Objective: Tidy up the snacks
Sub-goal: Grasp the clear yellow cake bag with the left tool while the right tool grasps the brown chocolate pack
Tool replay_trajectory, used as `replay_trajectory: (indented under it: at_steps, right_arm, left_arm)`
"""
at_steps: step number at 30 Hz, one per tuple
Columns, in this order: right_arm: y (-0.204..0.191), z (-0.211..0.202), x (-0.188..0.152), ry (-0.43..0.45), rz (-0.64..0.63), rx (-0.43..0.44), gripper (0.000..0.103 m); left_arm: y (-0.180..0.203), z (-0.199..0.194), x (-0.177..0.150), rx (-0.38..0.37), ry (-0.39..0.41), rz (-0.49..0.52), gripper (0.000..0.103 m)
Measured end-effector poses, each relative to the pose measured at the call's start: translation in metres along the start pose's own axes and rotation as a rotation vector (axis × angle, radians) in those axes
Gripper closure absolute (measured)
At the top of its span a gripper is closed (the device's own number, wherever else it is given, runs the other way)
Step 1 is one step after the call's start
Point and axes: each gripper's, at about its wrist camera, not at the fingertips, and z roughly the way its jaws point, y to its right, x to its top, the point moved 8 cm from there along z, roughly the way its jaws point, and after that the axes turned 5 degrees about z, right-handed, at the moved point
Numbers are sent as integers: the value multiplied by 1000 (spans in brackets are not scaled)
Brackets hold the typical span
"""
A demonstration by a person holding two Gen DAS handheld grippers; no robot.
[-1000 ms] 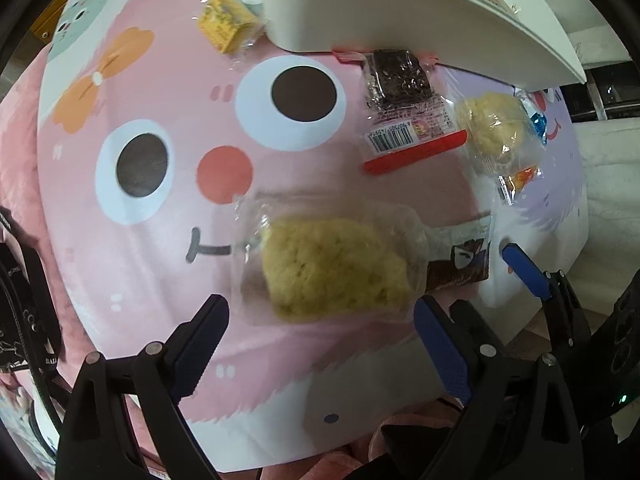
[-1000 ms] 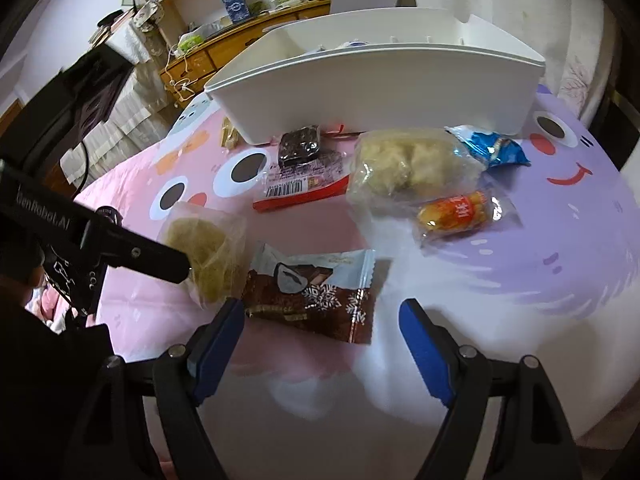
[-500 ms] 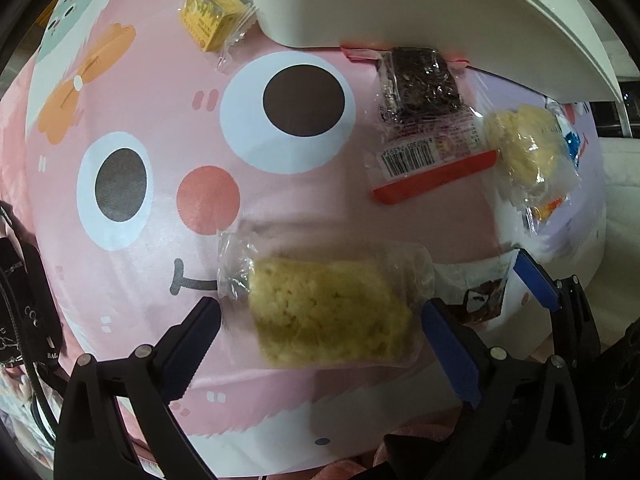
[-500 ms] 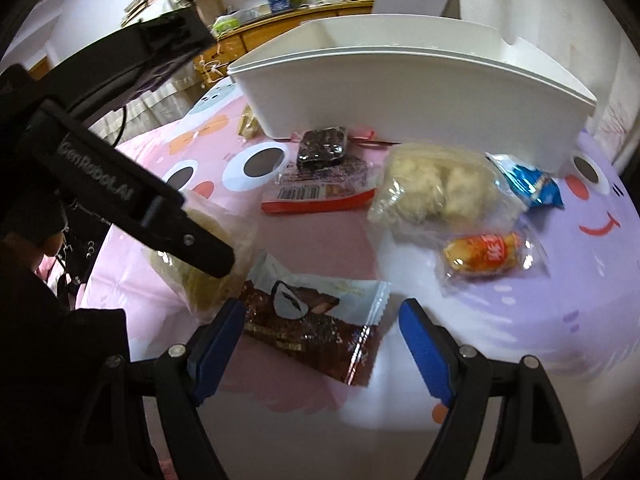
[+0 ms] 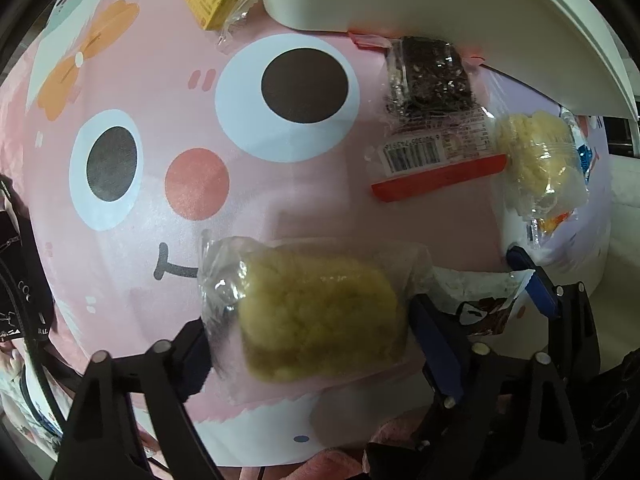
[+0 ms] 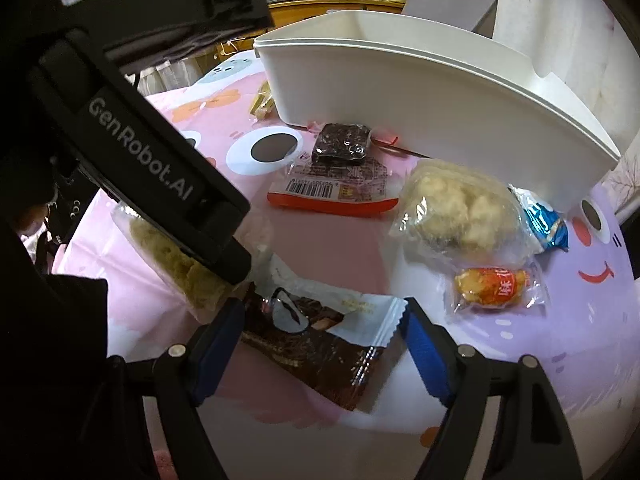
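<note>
While closing around the yellow crumbly cake packet (image 5: 320, 312) at lower centre, left gripper (image 5: 308, 344) not yet squeezing. Right gripper (image 6: 324, 344) wide apart, straddling the chocolate wafer packet (image 6: 320, 344), unheld. Both poised for lifting into the white bin (image 6: 440, 112), upper frame.

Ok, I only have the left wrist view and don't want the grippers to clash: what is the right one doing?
Observer: The right gripper straddles a brown chocolate snack wrapper, jaws closing, pads not yet on it.
Operator: And mine, seen from there?
Observer: The left gripper, jaws closing around the yellow cake packet, has one fingertip just beside that wrapper's left end.
Operator: Is the white bin open?
Observer: Yes, the white bin is open-topped; its contents are hidden.
</note>
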Motion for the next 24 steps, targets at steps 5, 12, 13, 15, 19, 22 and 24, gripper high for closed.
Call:
replay_trajectory:
  at_steps: [5,12,13,15,19,22,24]
  right_arm:
    - [1,0,1,11,-2,-21,38]
    - [-4,-4,0,21,5,0,72]
    - [-5,-4,0,19,7,3,76]
    - [-4,-12,-4,15,21,9,79]
    - [-3,-14,-5,11,46,5,81]
    - [-2,-18,-5,9,64,1,85]
    - [1,-25,-5,13,77,-8,85]
  left_arm:
    - [22,-2,-10,30,37,30,27]
    - [38,-9,-12,37,93,80,34]
    - [40,-12,-12,35,107,85,37]
    - [46,-21,-9,25,151,104,47]
    - [50,-27,-10,26,178,127,51]
    - [40,-34,-19,12,194,128,53]
    - [38,-40,-25,6,206,136,53]
